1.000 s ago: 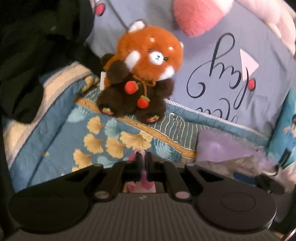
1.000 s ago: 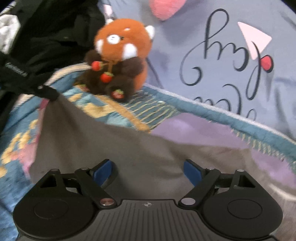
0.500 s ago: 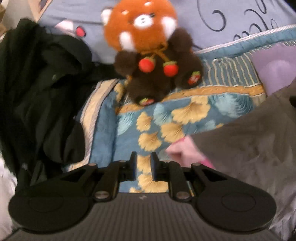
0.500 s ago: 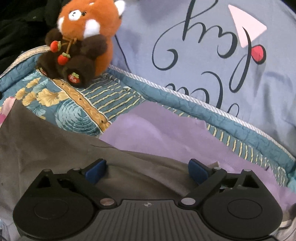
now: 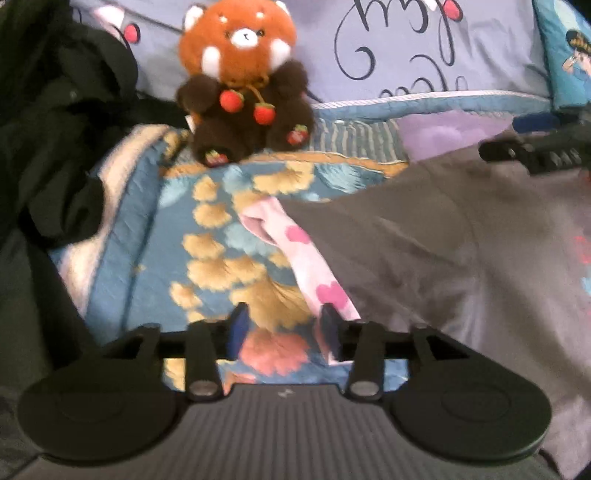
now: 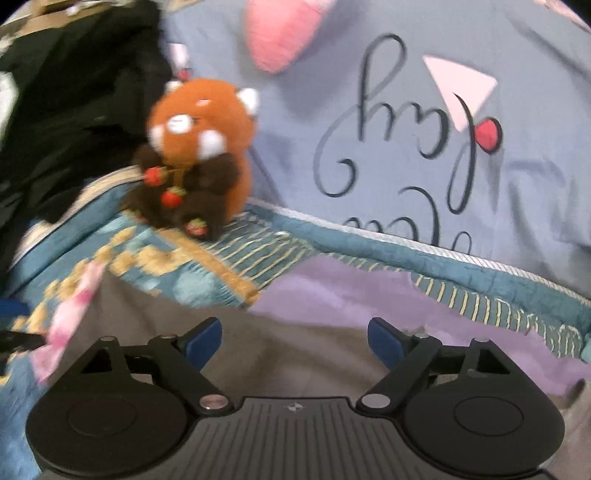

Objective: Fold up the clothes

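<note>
Leftmost, a heap of black clothing (image 5: pixel 55 122) lay crumpled over the edge of a quilted bedspread (image 5: pixel 159 236), blue w/ tan fan-leaf print and a cream border. Next, a fluffy red-panda plush (image 5: pixel 242 79), orange head, dark brown body, red strawberries at its neck, sat upright on the quilt against a lavender-blue pillow (image 5: pixel 406 48) bearing black cursive script. Centre: the left gripper (image 5: pixel 283 326) stood w/ its jaws apart and nothing between them, only quilt showing in the gap; its right finger sat just beside a pink-and-white strip w/ heart print (image 5: pixel 306 258). That strip edged the grey garment (image 5: pixel 443 251), smooth, matte, lightly wrinkled, spread flat from centre to right over the quilt. A pale purple cloth (image 5: pixel 443 129) lay beyond it, near the pillow. Far right, top: dark bar of the other tool, blurred, at the garment's far edge.

Right-wrist view: right gripper (image 6: pixel 295 338) was wide apart, blue pads (image 6: pixel 205 338) clear of fabric, poised over the grey garment (image 6: pixel 288 354); whether touching it, cannot tell. Pink fuzzy object (image 6: pixel 284 29) sat at the top, cut off.
</note>
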Available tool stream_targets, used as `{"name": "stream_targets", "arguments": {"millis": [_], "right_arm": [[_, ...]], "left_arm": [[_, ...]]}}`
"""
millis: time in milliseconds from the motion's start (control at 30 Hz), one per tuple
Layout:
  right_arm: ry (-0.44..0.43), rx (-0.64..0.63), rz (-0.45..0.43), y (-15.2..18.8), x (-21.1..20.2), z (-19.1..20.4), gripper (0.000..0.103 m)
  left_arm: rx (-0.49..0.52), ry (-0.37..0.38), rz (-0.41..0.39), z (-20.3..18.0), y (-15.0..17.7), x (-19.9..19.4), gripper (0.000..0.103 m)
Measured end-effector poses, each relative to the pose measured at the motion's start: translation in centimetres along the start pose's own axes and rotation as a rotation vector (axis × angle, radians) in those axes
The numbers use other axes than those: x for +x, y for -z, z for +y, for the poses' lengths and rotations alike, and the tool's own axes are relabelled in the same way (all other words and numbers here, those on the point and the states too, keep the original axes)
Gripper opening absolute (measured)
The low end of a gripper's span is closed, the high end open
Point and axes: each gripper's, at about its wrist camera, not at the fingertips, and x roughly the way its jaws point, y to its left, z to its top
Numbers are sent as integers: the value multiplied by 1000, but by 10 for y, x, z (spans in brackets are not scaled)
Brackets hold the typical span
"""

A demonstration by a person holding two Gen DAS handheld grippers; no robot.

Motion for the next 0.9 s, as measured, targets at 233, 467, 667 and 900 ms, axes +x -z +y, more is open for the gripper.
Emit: {"name": "stream_targets", "arguments": {"millis": [233, 467, 667, 900], "right_arm": [[-52, -69, 11, 42, -44, 3, 87], [-46, -137, 52, 74, -62, 6, 87], [-40, -112, 55, 78, -68, 0, 87], [-33, -97, 52, 78, -73, -6, 87]], "left_arm": [[-35, 47, -44, 9, 18, -16, 84], [16, 167, -149, 0, 28, -48, 98], [52, 180, -99, -28, 21, -31, 98], [31, 192, -39, -40, 18, -11, 88]]}}
